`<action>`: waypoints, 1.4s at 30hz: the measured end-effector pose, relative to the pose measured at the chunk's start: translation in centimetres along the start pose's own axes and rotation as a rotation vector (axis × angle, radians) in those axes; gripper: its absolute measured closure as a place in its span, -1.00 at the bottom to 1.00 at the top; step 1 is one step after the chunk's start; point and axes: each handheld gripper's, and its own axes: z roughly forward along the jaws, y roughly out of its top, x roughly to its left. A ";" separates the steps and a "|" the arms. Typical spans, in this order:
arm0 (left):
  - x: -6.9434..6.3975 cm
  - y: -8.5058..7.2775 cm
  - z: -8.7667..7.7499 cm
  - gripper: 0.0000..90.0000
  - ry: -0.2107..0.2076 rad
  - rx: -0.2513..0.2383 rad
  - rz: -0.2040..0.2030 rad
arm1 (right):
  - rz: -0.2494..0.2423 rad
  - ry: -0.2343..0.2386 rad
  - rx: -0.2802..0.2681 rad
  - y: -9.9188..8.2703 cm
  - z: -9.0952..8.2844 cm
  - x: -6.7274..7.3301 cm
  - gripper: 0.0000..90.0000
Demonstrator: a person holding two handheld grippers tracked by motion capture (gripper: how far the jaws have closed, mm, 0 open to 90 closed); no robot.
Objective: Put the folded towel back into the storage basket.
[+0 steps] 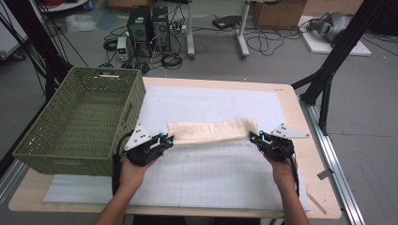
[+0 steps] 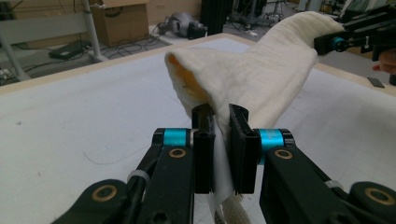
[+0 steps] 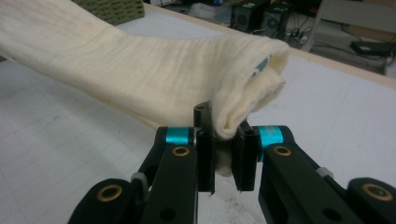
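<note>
Over the table (image 1: 281,101) I've both grippers, left gripper (image 1: 166,139) and right gripper (image 1: 254,137), clamped on the cloth's (image 1: 213,130) ends; soft, light, saggy.

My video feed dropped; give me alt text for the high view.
Both tongs, left and right, grip opposite ends of a folded cream cloth stretched above a white mat, with a green basket at the table's left.

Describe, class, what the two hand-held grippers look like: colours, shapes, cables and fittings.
Each hand-held gripper, left and right, is black, with two flat rectangular jaws on jointed links that carry brass-coloured pivot rings and bright blue collars. A grey three-cornered plate sits on top of each, and a black cable trails back along the forearm. The forearms are bare, with no sleeves.
</note>
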 end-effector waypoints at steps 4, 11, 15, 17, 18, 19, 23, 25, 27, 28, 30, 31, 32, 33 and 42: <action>-0.1 0.5 -0.6 0.80 -0.004 -0.021 0.002 | -0.006 0.002 -0.010 0.9 0.0 0.1 0.83; -0.3 1.4 -1.6 0.80 -0.007 -0.058 0.012 | 0.008 0.017 -0.031 2.0 0.3 -0.1 0.83; -0.3 1.7 -1.9 0.80 -0.004 -0.073 0.019 | -0.002 0.021 -0.041 2.7 0.6 -0.2 0.83; -0.3 1.8 -2.1 0.80 0.000 -0.080 0.017 | -0.009 0.021 -0.044 3.1 0.6 -0.2 0.83; -0.2 1.8 -2.2 0.80 0.001 -0.086 0.016 | -0.009 0.023 -0.044 3.3 0.7 -0.2 0.83; -0.2 1.9 -2.4 0.81 0.004 -0.091 0.015 | -0.014 0.024 -0.049 3.6 0.7 -0.2 0.83; 0.0 2.0 -3.0 0.82 0.007 -0.104 0.014 | -0.030 0.033 -0.057 4.6 1.0 0.0 0.83; 0.0 2.2 -3.3 0.82 0.015 -0.106 0.019 | -0.045 0.033 -0.052 5.2 1.4 0.1 0.83; 0.1 2.2 -3.6 0.82 0.021 -0.117 0.014 | -0.052 0.039 -0.054 5.7 1.7 0.1 0.83; 0.2 2.3 -3.8 0.82 0.026 -0.119 0.014 | -0.056 0.040 -0.060 6.1 1.9 0.2 0.83; 0.3 2.3 -4.3 0.82 0.034 -0.125 0.014 | -0.059 0.045 -0.061 6.7 2.2 0.3 0.83; 0.4 2.3 -4.5 0.82 0.037 -0.129 0.012 | -0.066 0.049 -0.064 7.1 2.5 0.4 0.83; 0.5 2.3 -4.8 0.82 0.042 -0.134 0.009 | -0.074 0.050 -0.065 7.5 2.7 0.5 0.83; 0.6 2.4 -5.0 0.82 0.045 -0.137 0.008 | -0.080 0.052 -0.067 7.8 3.0 0.6 0.83; 1.3 2.5 -7.4 0.82 0.090 -0.170 -0.002 | -0.115 0.082 -0.072 10.2 5.4 2.0 0.83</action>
